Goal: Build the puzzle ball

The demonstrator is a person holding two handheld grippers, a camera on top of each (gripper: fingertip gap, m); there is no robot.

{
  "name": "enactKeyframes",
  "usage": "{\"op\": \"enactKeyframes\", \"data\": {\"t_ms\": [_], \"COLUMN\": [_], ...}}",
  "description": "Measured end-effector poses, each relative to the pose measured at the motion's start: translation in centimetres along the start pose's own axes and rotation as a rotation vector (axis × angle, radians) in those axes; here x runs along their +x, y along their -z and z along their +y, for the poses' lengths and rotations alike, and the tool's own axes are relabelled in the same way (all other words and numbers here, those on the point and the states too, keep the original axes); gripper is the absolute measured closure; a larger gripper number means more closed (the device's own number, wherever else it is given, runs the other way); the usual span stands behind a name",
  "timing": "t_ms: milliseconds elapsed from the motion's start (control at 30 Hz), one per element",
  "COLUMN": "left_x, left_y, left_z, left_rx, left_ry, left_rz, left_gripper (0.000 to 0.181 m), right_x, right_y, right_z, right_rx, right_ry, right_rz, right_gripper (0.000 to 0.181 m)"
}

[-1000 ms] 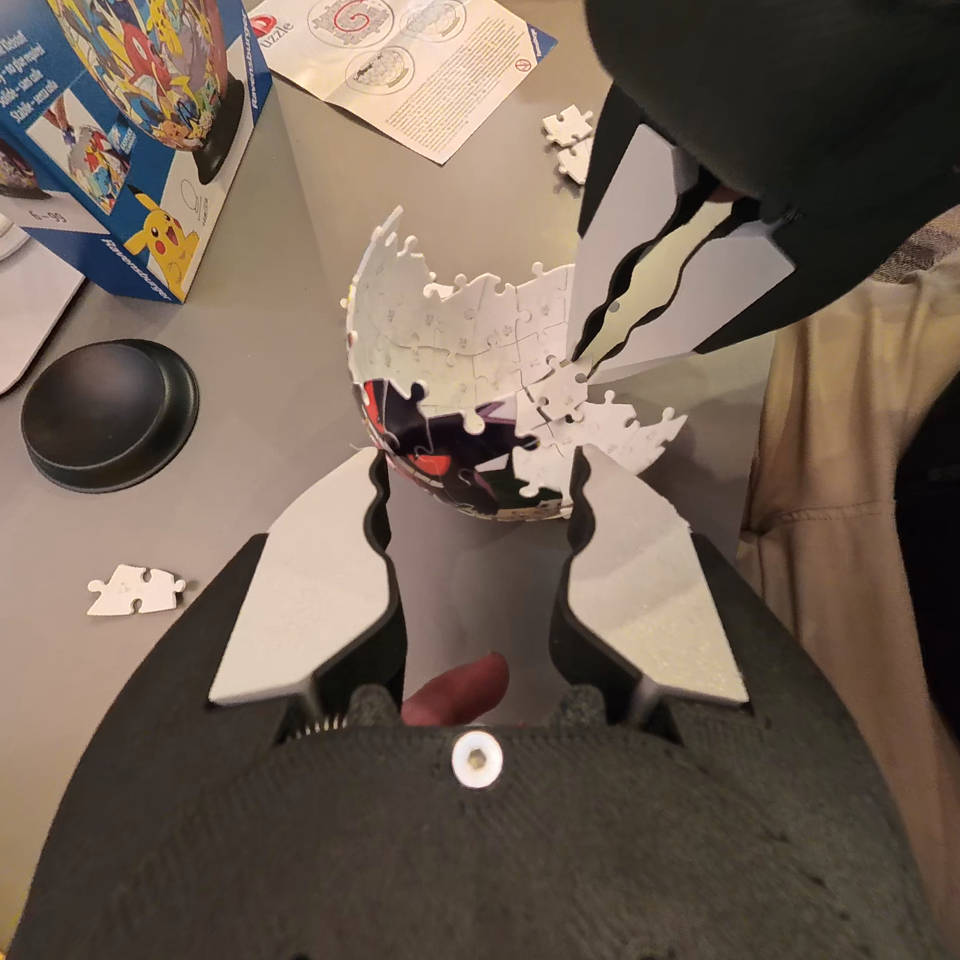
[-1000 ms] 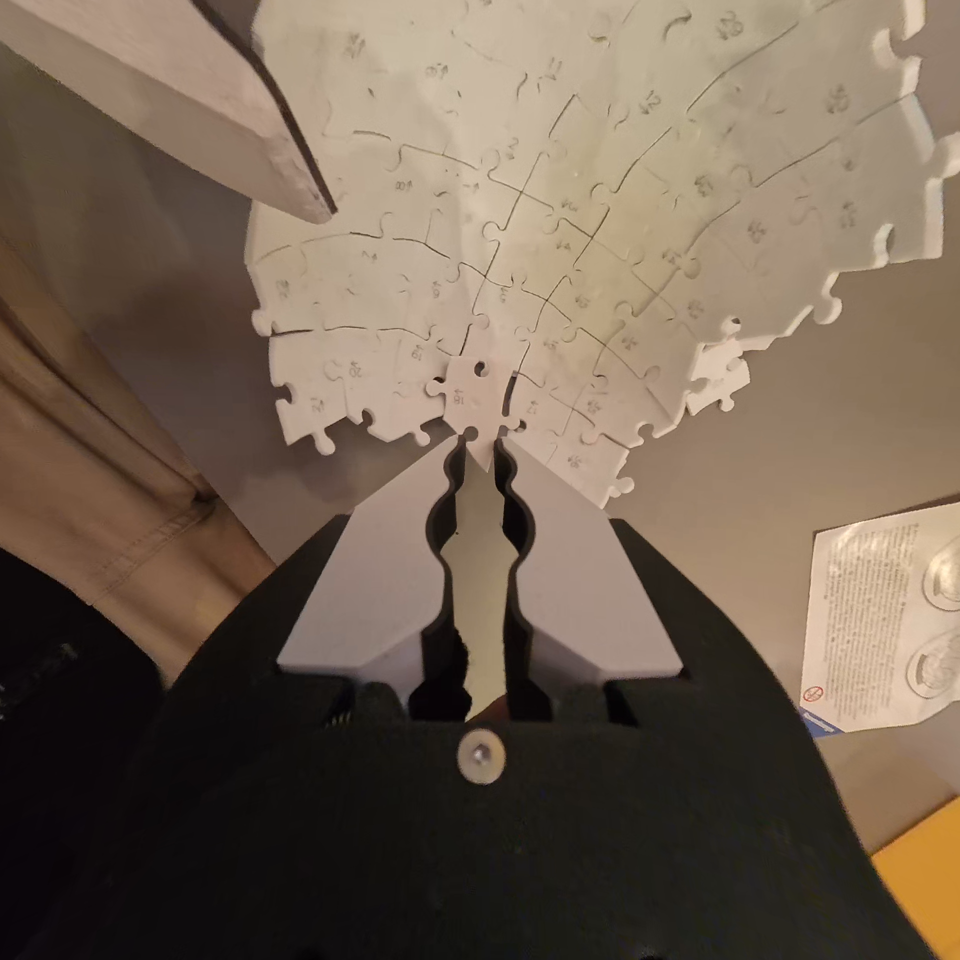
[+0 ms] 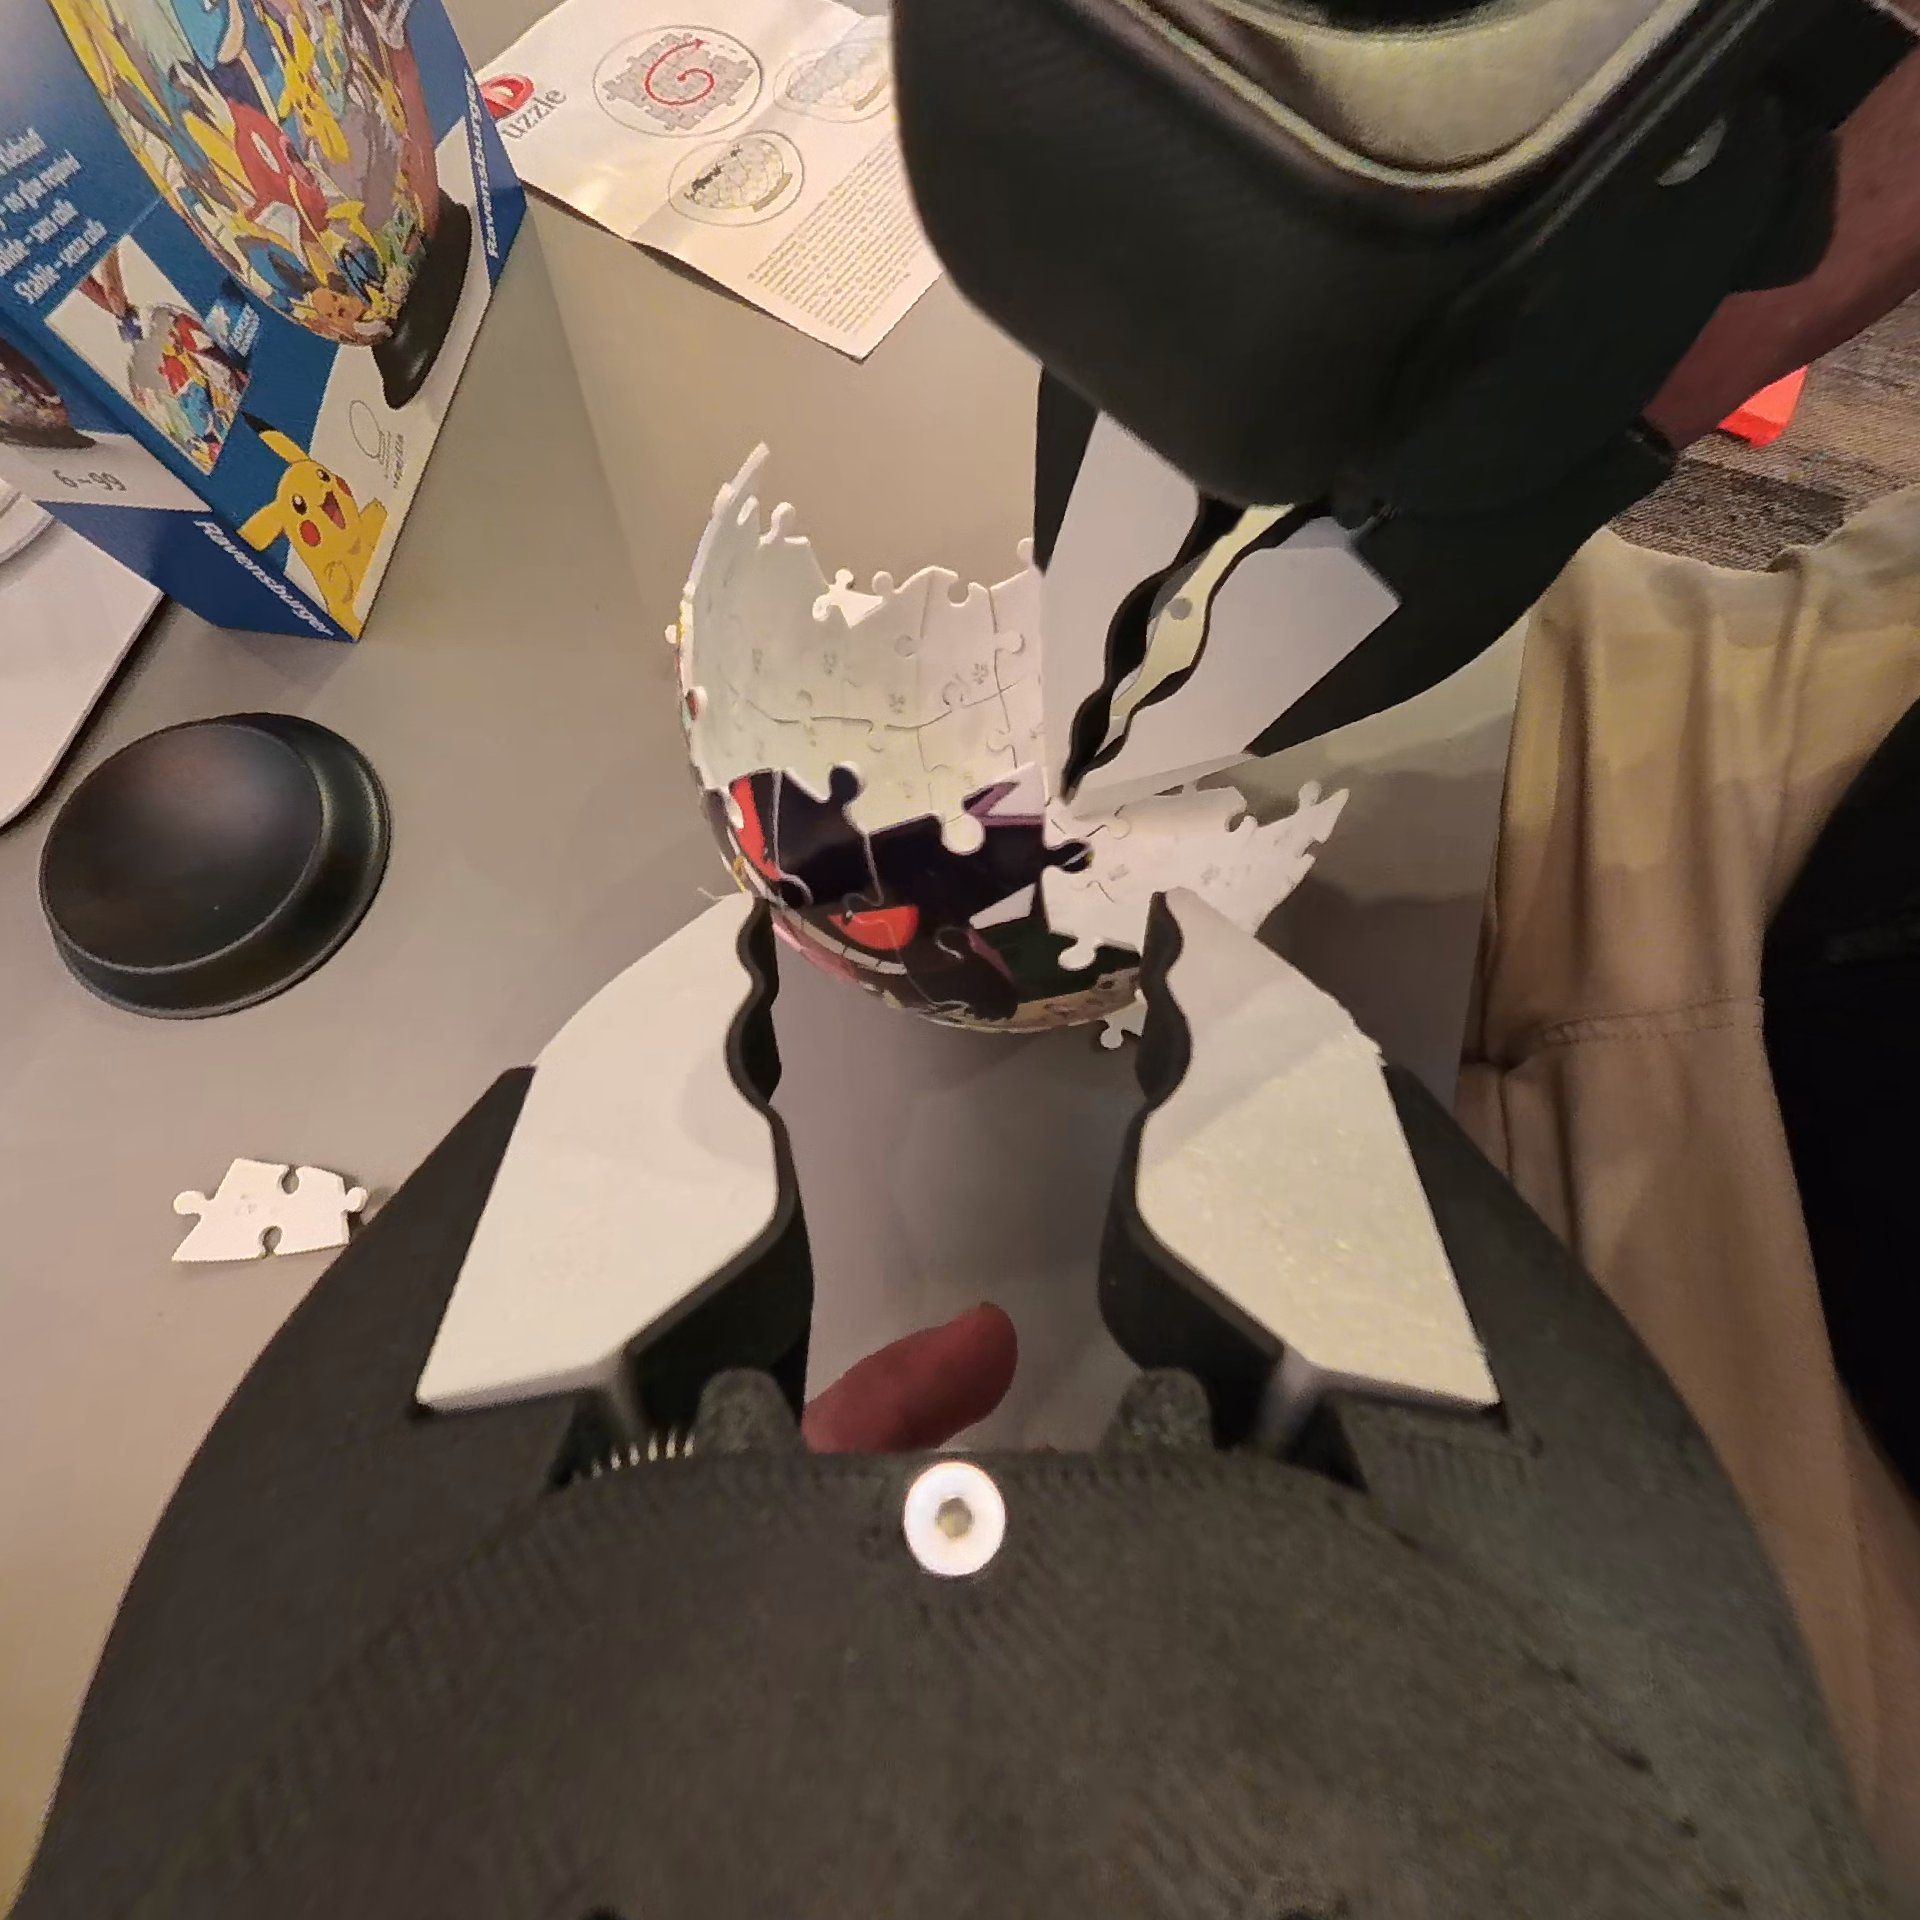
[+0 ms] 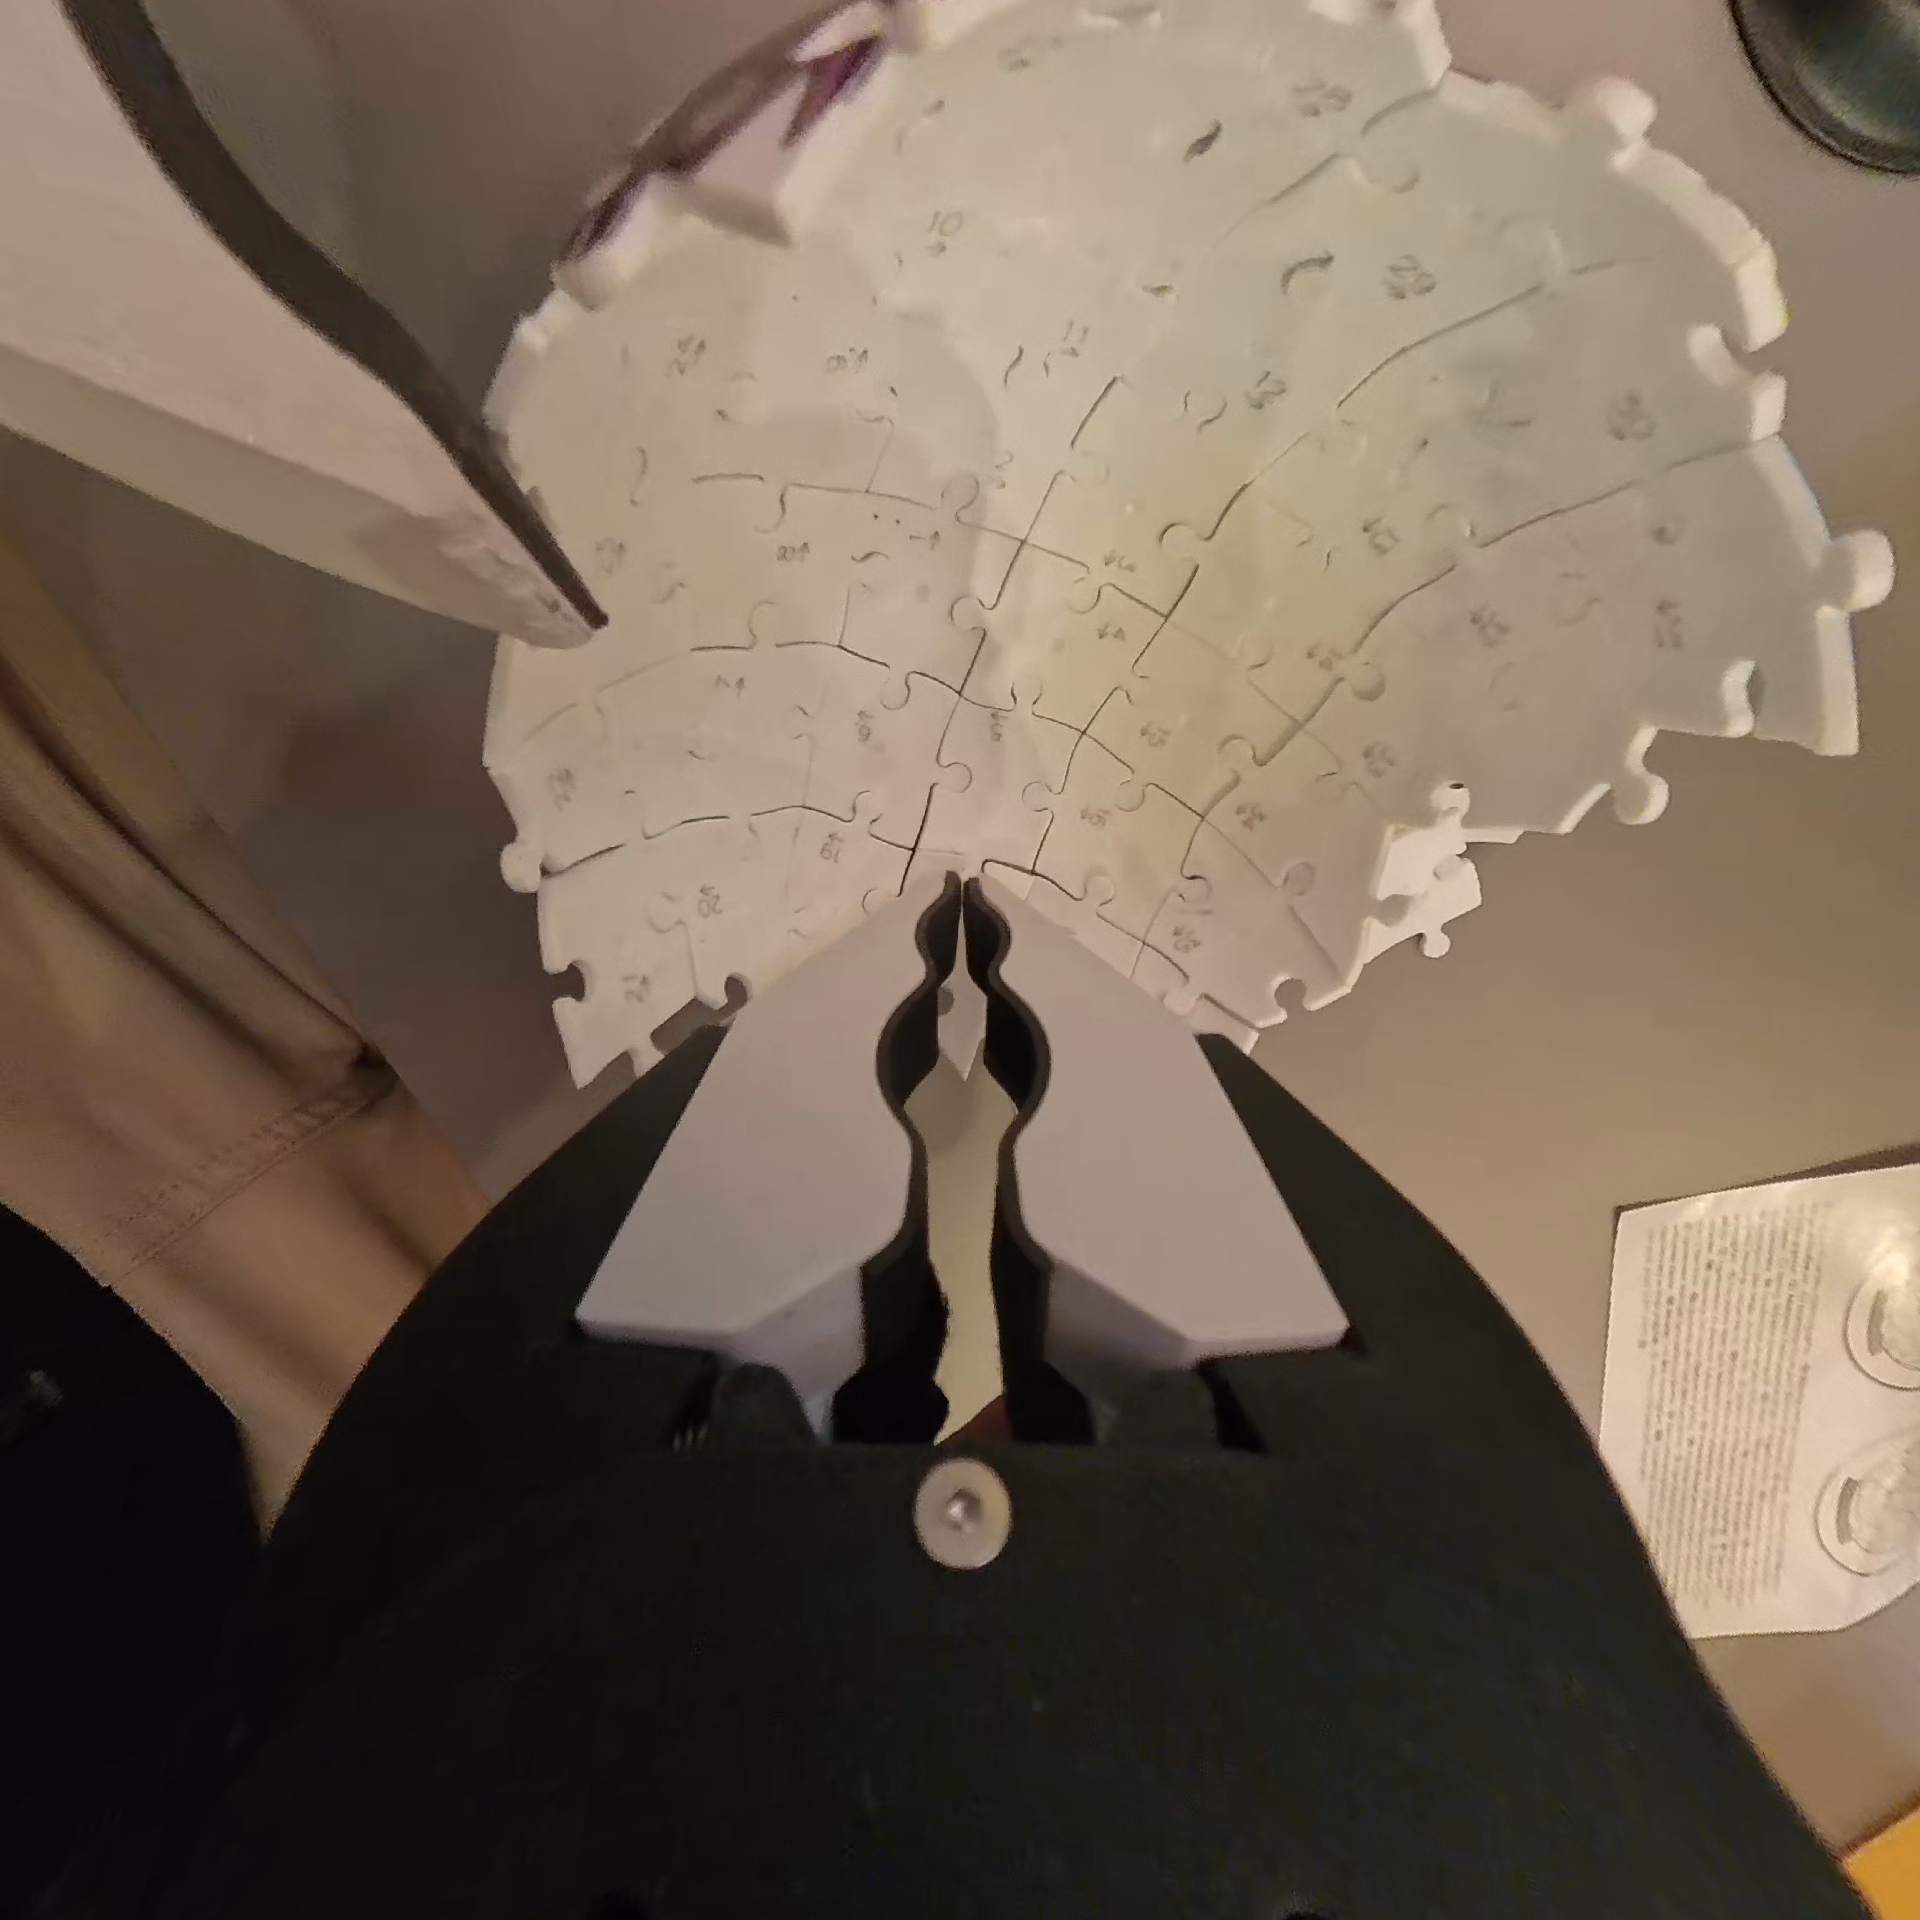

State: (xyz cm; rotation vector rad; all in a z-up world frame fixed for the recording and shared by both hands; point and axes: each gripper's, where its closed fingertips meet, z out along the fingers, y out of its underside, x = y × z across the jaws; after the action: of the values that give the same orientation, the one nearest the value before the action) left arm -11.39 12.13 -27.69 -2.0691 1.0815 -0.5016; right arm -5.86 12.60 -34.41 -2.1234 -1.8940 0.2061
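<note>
The partly built puzzle ball (image 3: 883, 727) is an open half shell on the grey table, white inside and dark purple and red outside. My left gripper (image 3: 956, 920) is open, its fingertips on either side of the shell's near coloured side. My right gripper (image 3: 1070, 784) comes down from the upper right, shut, with its tips on the shell's near rim. In the right wrist view, the right gripper (image 4: 961, 883) presses its closed tips on the white inner face of the shell (image 4: 1143, 520). One left gripper finger (image 4: 499, 582) touches the shell's left rim.
A blue puzzle box (image 3: 260, 312) and a black round stand (image 3: 208, 862) are at the left. A loose white piece (image 3: 265, 1210) lies near the left finger. An instruction leaflet (image 3: 727, 156) lies at the back. A person's beige clothing (image 3: 1662, 1039) borders the table's right edge. About 9 centimeters separates my left fingertips from my right. To the loose white piece (image 3: 265, 1210): left tips about 15 centimeters, right tips about 25 centimeters.
The piece at the right gripper's tips now sits level in the shell. The right jaws have closed tighter and pushed in. The shell has tilted, showing more of its coloured side.
</note>
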Motion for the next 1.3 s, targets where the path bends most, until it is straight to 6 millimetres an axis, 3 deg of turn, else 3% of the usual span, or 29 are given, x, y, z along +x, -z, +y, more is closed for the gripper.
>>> {"op": "enactKeyframes", "data": {"t_ms": [767,1300], "left_x": [-0.4,-2.2], "left_y": [0.5,2.2], "left_z": [-0.5,0.1], "left_rx": [0.033,0.049], "left_ry": [-0.015,0.008], "left_rz": [-0.02,-0.067], "left_gripper": [0.114,0.115], "right_x": [0.5,0.4], "right_y": [-1.0,-2.0], "right_z": [-1.5,-4.6], "right_rx": [0.052,0.127], "right_ry": [-0.011,0.034], "right_rz": [-0.015,-0.019], "right_gripper": [0.181,0.181]}}
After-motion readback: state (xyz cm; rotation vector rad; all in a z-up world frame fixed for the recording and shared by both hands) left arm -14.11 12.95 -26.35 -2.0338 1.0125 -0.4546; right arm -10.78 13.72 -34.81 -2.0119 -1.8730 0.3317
